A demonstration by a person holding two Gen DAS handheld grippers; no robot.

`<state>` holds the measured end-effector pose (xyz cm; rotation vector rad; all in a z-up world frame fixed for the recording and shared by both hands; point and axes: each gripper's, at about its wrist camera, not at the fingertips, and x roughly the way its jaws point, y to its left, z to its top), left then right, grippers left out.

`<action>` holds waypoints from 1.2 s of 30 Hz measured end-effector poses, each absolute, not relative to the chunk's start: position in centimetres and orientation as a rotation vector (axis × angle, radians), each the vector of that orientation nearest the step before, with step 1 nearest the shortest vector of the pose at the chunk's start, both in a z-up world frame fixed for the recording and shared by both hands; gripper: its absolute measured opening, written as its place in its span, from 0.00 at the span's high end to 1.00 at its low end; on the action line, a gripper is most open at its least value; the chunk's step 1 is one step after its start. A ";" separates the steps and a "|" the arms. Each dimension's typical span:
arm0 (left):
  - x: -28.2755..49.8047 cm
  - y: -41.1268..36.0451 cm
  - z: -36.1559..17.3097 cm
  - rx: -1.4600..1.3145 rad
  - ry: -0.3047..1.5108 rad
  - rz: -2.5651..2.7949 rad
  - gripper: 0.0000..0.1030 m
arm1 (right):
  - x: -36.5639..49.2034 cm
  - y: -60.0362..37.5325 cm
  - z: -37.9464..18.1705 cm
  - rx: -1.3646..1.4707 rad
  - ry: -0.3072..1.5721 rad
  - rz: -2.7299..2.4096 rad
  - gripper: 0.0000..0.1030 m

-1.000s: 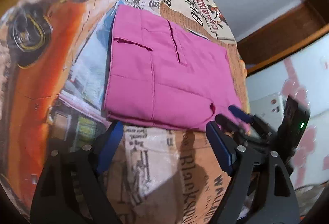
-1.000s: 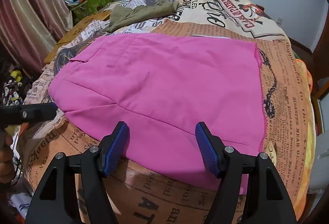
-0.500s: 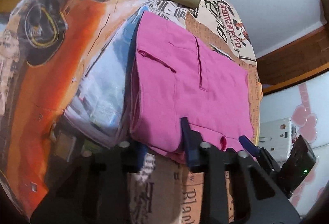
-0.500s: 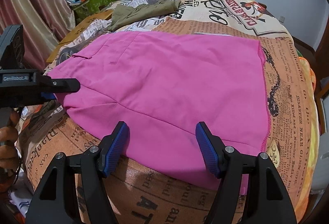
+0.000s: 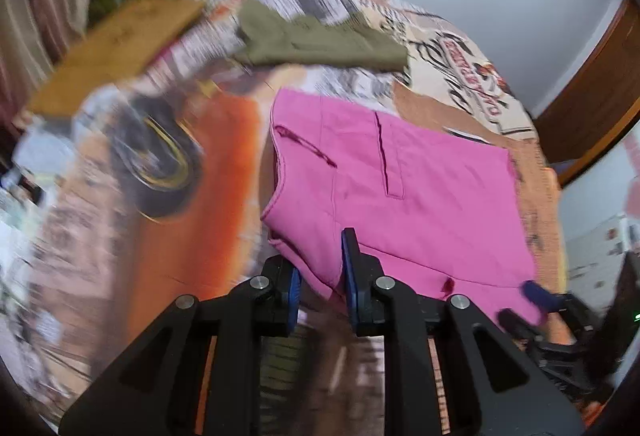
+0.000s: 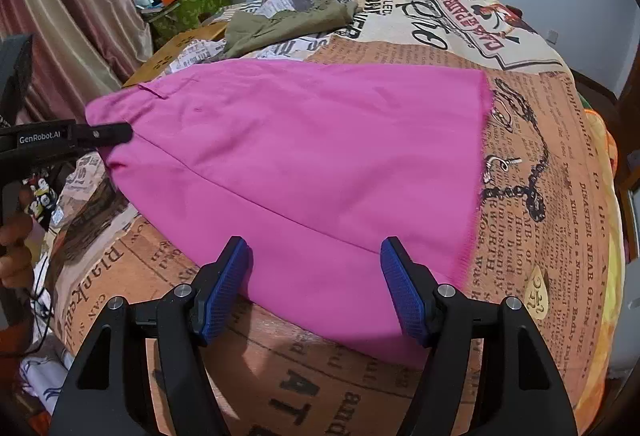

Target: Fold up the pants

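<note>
The pink pants (image 5: 400, 188) lie folded flat on the printed bedspread (image 5: 192, 216); they also show in the right wrist view (image 6: 312, 164). My left gripper (image 5: 320, 288) is shut on the near left corner of the pants and lifts that edge a little; it shows from the side in the right wrist view (image 6: 104, 134). My right gripper (image 6: 316, 292) is open, its blue pads either side of the near edge of the pants, not pinching it. It appears at the lower right of the left wrist view (image 5: 528, 300).
Olive-green folded pants (image 6: 280, 24) lie at the far side of the bed, also in the left wrist view (image 5: 320, 40). A cluttered green box (image 6: 188, 4) and a curtain (image 6: 72, 16) stand at the far left. A wooden door frame (image 5: 592, 84) is on the right.
My left gripper has closed on the near left corner of the pink pants and swung round, raising that edge. My right gripper has stayed open at the near edge.
</note>
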<state>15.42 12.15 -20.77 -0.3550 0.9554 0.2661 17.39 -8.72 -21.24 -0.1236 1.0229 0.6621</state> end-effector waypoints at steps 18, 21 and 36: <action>18.6 3.5 -13.9 -0.060 0.784 0.057 0.83 | 17.6 -11.1 -21.8 -0.023 1.050 0.601 0.37; 19.4 2.1 -13.7 -0.078 0.791 -0.013 0.83 | 17.8 -11.5 -21.6 -0.022 1.059 0.586 0.37; 21.9 -3.1 -14.9 -0.050 0.851 -0.166 0.84 | 18.7 -17.5 -23.0 0.048 1.095 0.456 0.37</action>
